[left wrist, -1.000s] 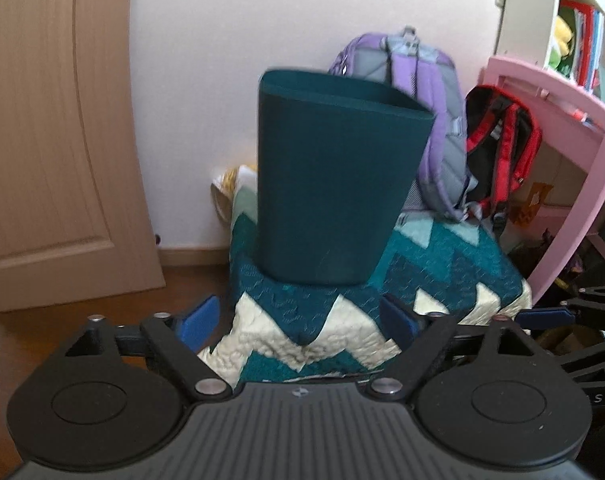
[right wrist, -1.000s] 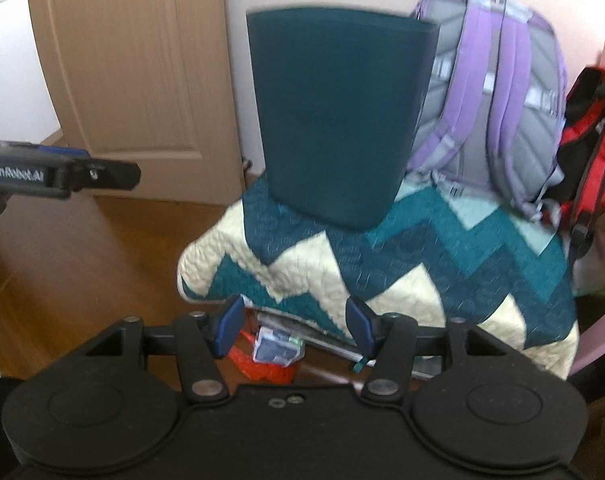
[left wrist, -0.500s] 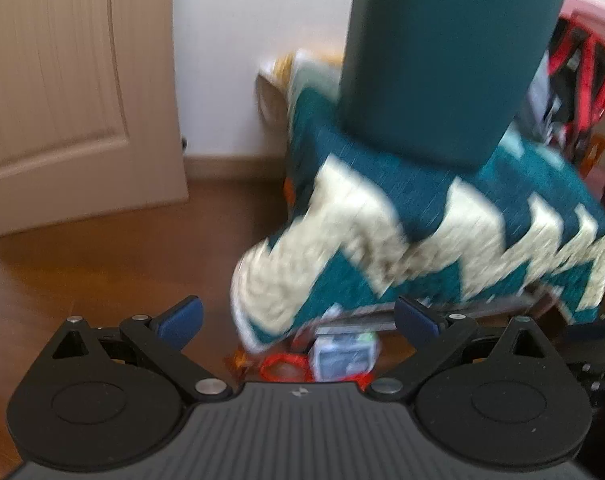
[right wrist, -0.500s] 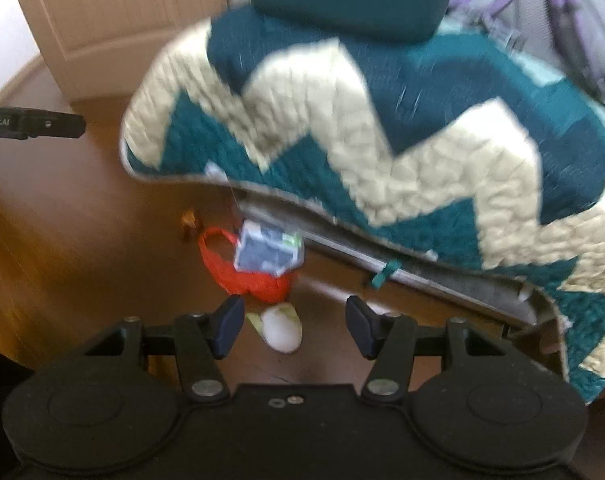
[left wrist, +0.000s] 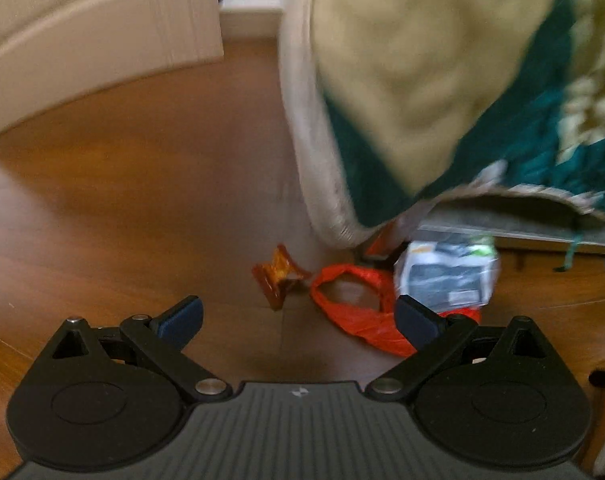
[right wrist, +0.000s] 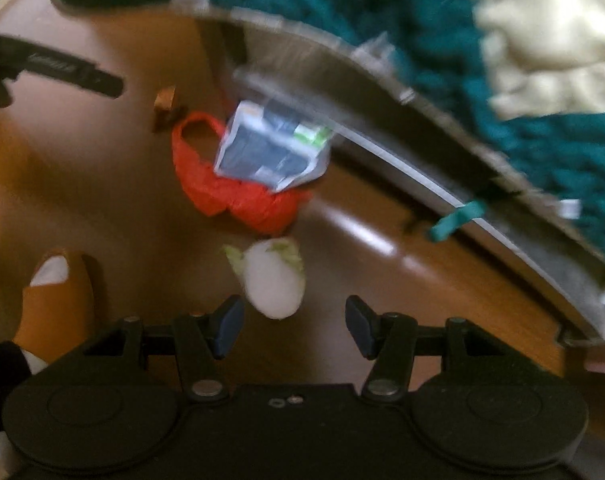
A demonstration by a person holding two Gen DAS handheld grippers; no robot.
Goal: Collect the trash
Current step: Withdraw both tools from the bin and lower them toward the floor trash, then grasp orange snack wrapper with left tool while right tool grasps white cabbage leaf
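Observation:
Trash lies on the wooden floor under the edge of a quilt-covered seat. In the left wrist view I see a brown candy wrapper (left wrist: 278, 276), a red plastic bag (left wrist: 358, 316) and a white and dark packet (left wrist: 446, 276) resting on the bag. My left gripper (left wrist: 298, 318) hangs open just above and short of them, its right finger over the bag. The right wrist view shows the same red bag (right wrist: 238, 192) and packet (right wrist: 270, 148), plus a white and green crumpled scrap (right wrist: 276, 280). My right gripper (right wrist: 294, 326) stands open just behind that scrap, not touching it.
The teal and cream quilt (left wrist: 482, 80) overhangs the seat's grey frame (right wrist: 382, 120) right above the trash. A wooden door (left wrist: 82, 20) stands at the back left. A foot in an orange slipper (right wrist: 56, 296) rests on the floor at the left.
Both grippers have dropped and tipped downward, from facing the teal bin and backpacks on the quilted seat to hovering close over the floor trash. Neither has taken hold of anything.

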